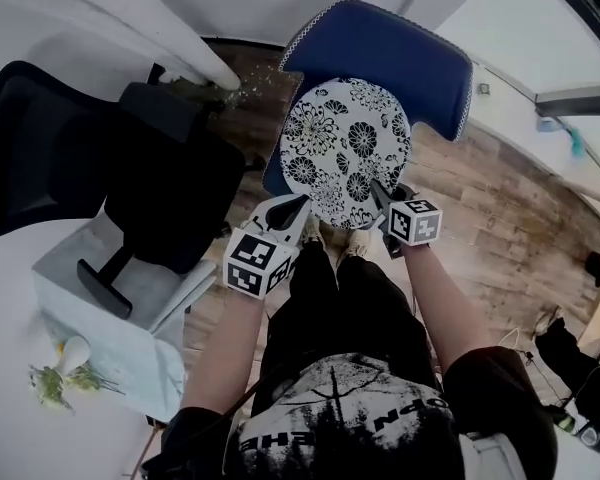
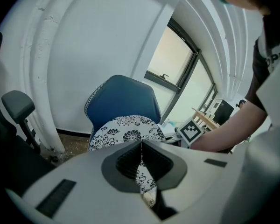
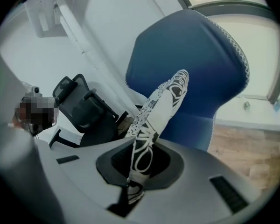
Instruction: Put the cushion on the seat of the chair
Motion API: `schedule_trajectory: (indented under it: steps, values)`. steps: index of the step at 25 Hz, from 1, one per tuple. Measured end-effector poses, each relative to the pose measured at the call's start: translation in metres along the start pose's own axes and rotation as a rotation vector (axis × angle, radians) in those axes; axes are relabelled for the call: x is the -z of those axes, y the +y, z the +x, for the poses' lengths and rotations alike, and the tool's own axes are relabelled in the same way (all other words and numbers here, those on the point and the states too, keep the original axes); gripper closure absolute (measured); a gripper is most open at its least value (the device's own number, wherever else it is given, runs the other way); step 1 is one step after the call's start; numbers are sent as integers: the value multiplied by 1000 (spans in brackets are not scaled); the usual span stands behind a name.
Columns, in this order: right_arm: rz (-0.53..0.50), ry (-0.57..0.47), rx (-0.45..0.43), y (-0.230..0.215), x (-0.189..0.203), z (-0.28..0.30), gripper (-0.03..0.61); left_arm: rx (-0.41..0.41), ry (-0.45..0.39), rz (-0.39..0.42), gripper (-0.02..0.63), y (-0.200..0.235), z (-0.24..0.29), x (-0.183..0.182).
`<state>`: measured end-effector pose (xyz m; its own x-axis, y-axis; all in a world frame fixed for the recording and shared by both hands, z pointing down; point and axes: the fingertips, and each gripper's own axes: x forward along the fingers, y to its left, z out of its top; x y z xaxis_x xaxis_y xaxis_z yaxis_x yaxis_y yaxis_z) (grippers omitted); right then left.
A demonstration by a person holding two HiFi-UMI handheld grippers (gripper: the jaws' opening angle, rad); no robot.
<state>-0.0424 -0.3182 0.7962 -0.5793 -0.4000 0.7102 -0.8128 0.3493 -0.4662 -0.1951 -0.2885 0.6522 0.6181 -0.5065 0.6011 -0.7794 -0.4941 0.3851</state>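
Note:
A round white cushion point(image 1: 345, 148) with black flowers hangs over the seat of the blue chair point(image 1: 390, 48), held by its near edge. My left gripper point(image 1: 302, 201) is shut on the cushion's near-left rim, and my right gripper point(image 1: 378, 187) is shut on its near-right rim. In the left gripper view the cushion point(image 2: 126, 130) spreads out before the blue chair back point(image 2: 122, 101), its cloth pinched in the left gripper point(image 2: 141, 148). In the right gripper view the cushion point(image 3: 161, 106) shows edge-on, clamped in the right gripper point(image 3: 141, 158), in front of the blue chair point(image 3: 196, 59).
A black office chair point(image 1: 130, 168) stands close to the left of the blue chair, and is also in sight as the black chair point(image 3: 84, 106). A pale low table point(image 1: 100, 308) with a small plant point(image 1: 65, 363) lies at the lower left. Wooden floor point(image 1: 500, 238) spreads to the right.

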Motion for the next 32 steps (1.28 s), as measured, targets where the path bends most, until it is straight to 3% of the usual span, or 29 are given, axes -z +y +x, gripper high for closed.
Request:
schedule_trajectory:
  steps: [13, 26, 32]
  values:
    - [31, 171, 130, -102, 78, 41, 551, 62, 38, -5, 597, -35, 82, 36]
    - [-84, 316, 218, -149, 118, 82, 551, 40, 34, -53, 597, -27, 115, 52]
    - [-82, 314, 213, -148, 118, 86, 551, 25, 17, -64, 597, -29, 120, 52]
